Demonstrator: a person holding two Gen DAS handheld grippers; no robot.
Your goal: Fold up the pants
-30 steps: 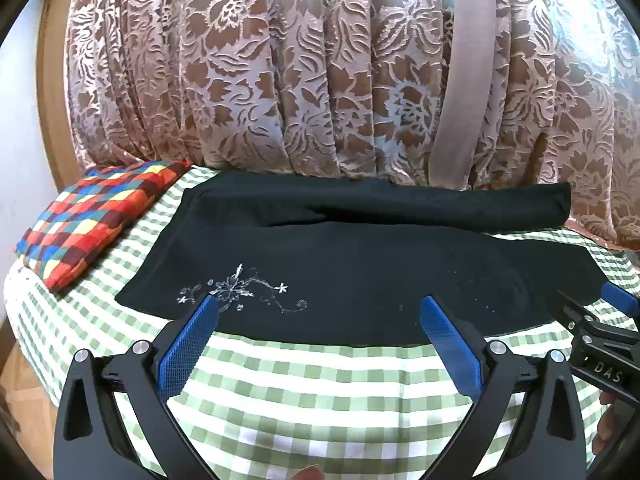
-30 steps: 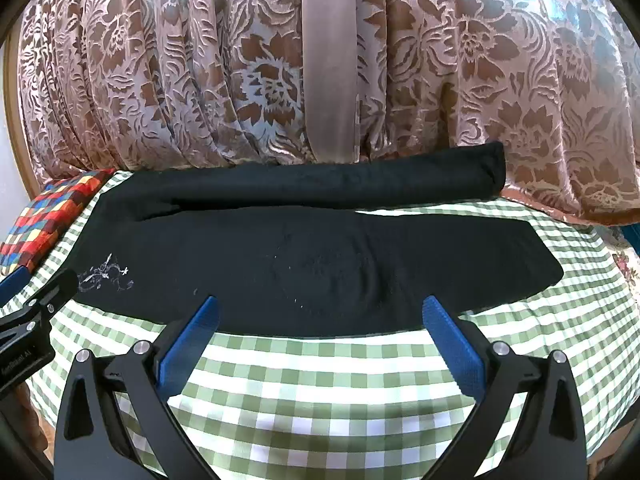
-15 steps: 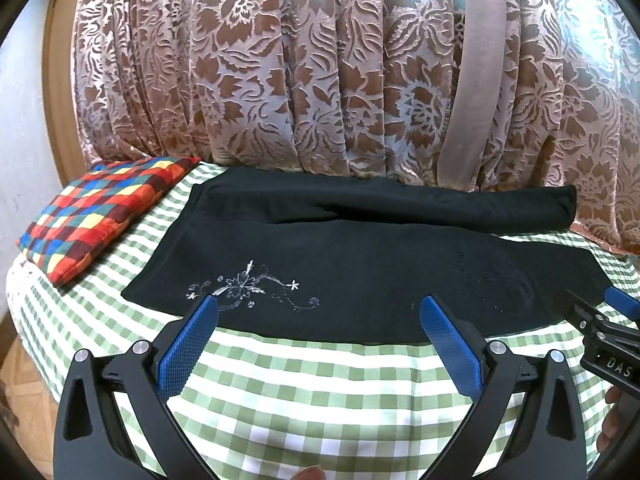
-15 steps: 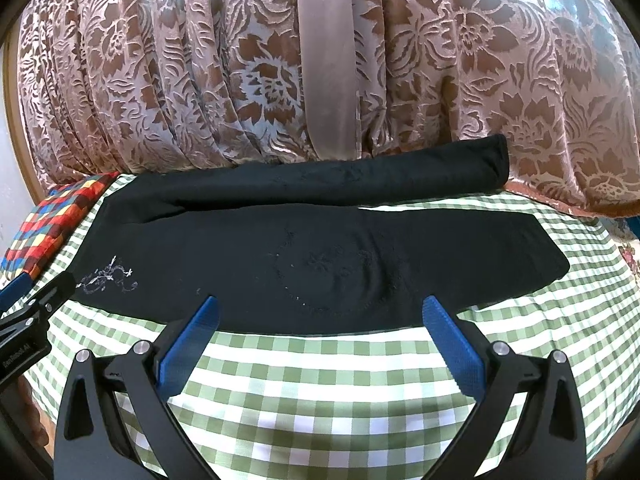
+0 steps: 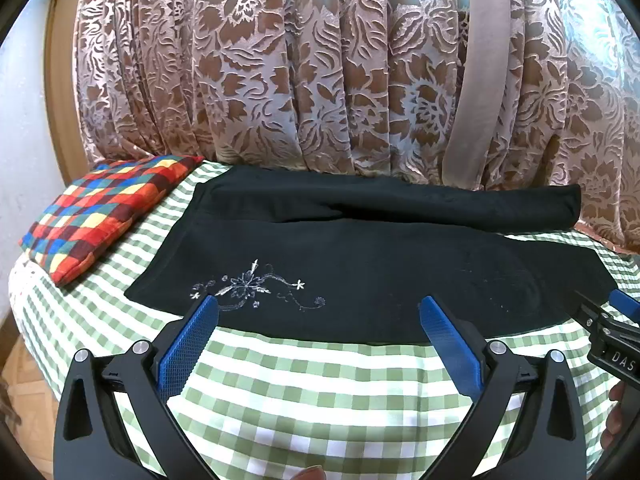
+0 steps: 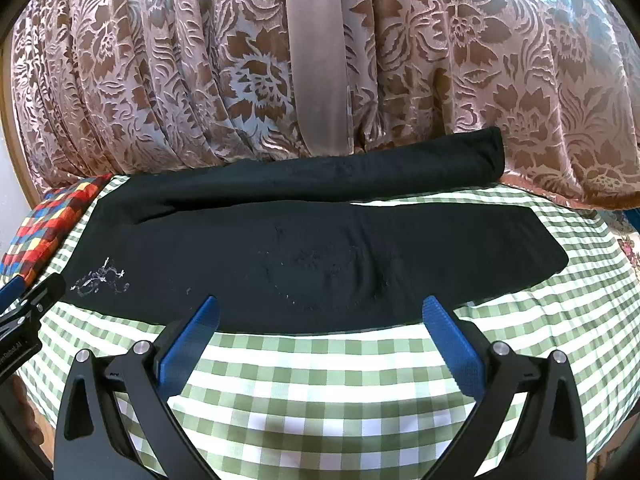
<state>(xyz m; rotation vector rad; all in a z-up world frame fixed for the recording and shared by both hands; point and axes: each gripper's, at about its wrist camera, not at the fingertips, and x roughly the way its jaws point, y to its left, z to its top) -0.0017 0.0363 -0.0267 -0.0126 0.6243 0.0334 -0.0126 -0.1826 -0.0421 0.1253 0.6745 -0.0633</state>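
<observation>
Black pants (image 5: 360, 256) lie flat across the green-checked bed, waist at the left with white floral embroidery (image 5: 252, 288), two legs running right; they also show in the right wrist view (image 6: 320, 256). The far leg (image 6: 320, 172) rests against the curtain. My left gripper (image 5: 318, 312) is open and empty, hovering just before the pants' near edge by the embroidery. My right gripper (image 6: 318, 312) is open and empty, before the near edge at mid-leg. Each gripper shows at the edge of the other's view: right one (image 5: 612, 332), left one (image 6: 24, 304).
A multicoloured checked pillow (image 5: 100, 216) lies at the bed's left end. A brown floral curtain (image 5: 320, 68) hangs right behind the bed. The checked sheet (image 5: 320, 392) covers the near strip of bed; the bed's left edge drops to a wooden floor (image 5: 20, 372).
Both grippers have pulled back a little and risen; the pants sit slightly farther off in both views. The jaws stay open. The pants have not moved.
</observation>
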